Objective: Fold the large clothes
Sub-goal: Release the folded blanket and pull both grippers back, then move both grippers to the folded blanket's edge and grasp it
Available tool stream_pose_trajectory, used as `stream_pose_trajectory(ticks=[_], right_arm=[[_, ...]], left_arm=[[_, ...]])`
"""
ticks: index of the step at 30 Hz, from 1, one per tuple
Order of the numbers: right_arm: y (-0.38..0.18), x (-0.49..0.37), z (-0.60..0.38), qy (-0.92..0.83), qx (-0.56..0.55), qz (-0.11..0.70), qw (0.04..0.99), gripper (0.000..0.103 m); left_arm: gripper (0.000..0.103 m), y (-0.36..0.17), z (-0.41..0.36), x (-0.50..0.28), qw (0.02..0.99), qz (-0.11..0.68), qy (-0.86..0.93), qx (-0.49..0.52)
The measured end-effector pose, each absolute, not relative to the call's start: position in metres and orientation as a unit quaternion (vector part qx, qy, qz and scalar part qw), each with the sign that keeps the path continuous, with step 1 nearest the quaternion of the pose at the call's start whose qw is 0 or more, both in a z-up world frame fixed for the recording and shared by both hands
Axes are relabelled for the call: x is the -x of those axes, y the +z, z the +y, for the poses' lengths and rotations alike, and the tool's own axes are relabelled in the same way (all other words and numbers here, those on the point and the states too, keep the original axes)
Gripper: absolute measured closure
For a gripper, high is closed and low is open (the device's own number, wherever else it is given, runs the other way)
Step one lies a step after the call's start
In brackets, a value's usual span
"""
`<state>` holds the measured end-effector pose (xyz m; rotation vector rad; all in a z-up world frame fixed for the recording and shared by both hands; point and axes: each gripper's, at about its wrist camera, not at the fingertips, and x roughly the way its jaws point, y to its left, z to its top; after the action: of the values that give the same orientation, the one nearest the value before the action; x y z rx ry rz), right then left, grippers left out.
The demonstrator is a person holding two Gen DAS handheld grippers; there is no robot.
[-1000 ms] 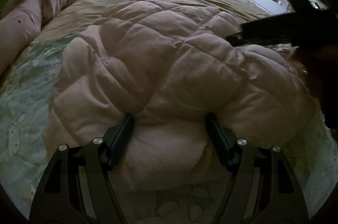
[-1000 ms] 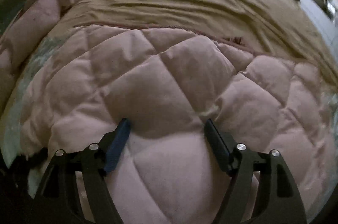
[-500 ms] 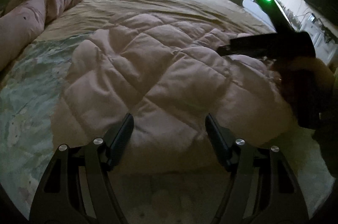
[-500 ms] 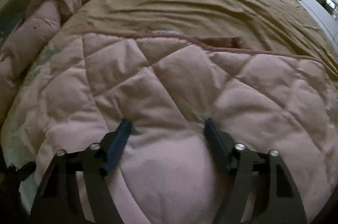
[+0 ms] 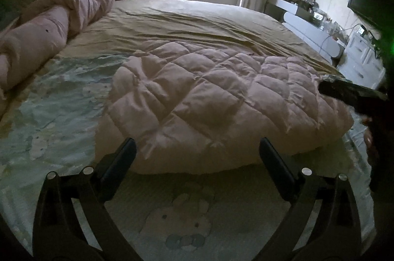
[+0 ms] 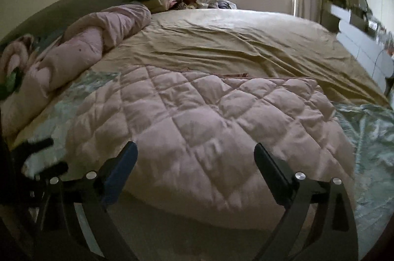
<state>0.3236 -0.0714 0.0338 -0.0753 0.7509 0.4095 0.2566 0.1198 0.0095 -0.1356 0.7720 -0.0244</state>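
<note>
— Both grippers have pulled back since a second ago; then their fingers were pressed into the pink quilted garment [image 5: 221, 98], now it lies free in the middle of each frame.

— So they hold nothing?

— Nothing. The left gripper [image 5: 197, 157] stands wide open above the pale patterned sheet [image 5: 49, 118], just before the garment's near edge. The right gripper [image 6: 195, 160] is wide open too, hovering over the near part of it.

— Which step is this?

— I think one fold is finished; the garment sits as a thick folded bundle on the bed [image 6: 246, 39].

— And next?

— Probably another fold, if it is still too large. That calls for gripping an edge with both grippers and carrying it across evenly.
</note>
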Motion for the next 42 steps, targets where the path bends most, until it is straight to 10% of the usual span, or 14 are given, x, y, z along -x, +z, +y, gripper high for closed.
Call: stream_pose_trajectory(ticks=[21, 42], right_arm=[[-0.065, -0.312, -0.052, 0.212, 0.014, 0.466, 0.859, 0.016], [0.015, -0.263, -0.206, 0.126, -0.053, 0.351, 0.926, 0.009]], left_arm=[[0.009, 0.000, 0.105, -0.221, 0.918, 0.393, 0.010, 0.047], [0.009, 0.016, 0.137, -0.202, 0.920, 0.381, 0.071, 0.067]])
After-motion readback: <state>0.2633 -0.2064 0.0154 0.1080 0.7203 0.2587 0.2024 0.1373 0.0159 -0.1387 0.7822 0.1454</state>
